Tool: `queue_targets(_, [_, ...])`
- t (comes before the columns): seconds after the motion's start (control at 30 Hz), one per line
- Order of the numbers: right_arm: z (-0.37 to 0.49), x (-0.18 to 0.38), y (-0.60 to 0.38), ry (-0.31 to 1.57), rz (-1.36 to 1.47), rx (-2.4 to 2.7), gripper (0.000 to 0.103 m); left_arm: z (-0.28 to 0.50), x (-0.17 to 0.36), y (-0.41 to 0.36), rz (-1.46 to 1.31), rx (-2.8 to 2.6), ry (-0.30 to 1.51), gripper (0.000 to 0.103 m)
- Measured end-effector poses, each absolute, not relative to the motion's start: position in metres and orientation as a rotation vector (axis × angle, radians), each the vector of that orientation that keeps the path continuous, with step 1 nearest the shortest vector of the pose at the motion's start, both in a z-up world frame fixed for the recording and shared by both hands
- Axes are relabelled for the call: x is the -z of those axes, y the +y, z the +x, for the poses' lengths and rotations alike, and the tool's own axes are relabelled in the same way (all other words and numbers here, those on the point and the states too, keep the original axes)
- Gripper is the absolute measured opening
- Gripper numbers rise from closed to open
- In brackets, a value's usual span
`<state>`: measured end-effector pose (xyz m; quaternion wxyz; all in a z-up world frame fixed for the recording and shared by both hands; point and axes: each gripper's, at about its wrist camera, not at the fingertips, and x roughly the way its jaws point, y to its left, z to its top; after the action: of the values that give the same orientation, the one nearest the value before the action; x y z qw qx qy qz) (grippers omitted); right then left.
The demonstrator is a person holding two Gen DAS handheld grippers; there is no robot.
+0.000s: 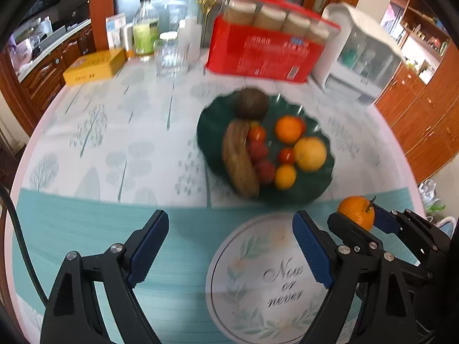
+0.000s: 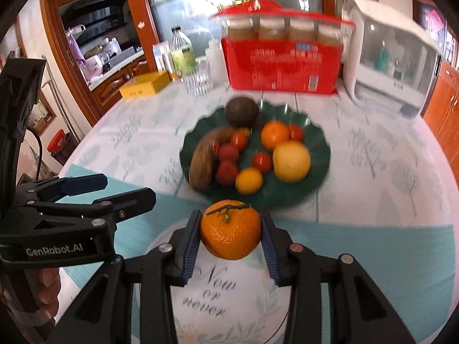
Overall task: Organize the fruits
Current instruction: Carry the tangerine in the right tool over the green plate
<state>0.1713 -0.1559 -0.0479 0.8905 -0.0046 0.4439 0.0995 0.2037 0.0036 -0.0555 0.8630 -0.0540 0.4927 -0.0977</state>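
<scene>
Right claw [image 2: 231, 230]: clamped on stemmed mandarin [image 2: 231, 229]. Left claw [image 1: 231, 246]: jaws apart, holding nothing. Ahead of both: dark green scalloped plate [image 2: 312, 143] with assorted fruit, on desk [image 2: 373, 177].

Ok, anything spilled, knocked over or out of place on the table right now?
Nothing stands out. The fruit sits inside the green plate, nothing looks spilled, and the right gripper holds the mandarin squarely. The left gripper is open.

"Now or never": round mat [image 2: 218, 295] | "GenRobot.AI": left tongs [image 2: 120, 187] body | red box print: illegible
</scene>
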Motion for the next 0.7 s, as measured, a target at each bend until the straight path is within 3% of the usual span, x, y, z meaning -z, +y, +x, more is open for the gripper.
queue_targets(0.43, [0.236,-0.018,-0.169,0.831,-0.050,-0.196,0.040,0.265,0.004,0.010,-0.216,0.237,1.040,0.095])
queue_targets(0.7, [0.275,-0.019,-0.175,0.859,-0.047,-0.189,0.040,0.294,-0.004,0.008,-0.197,0.188,1.002,0.095])
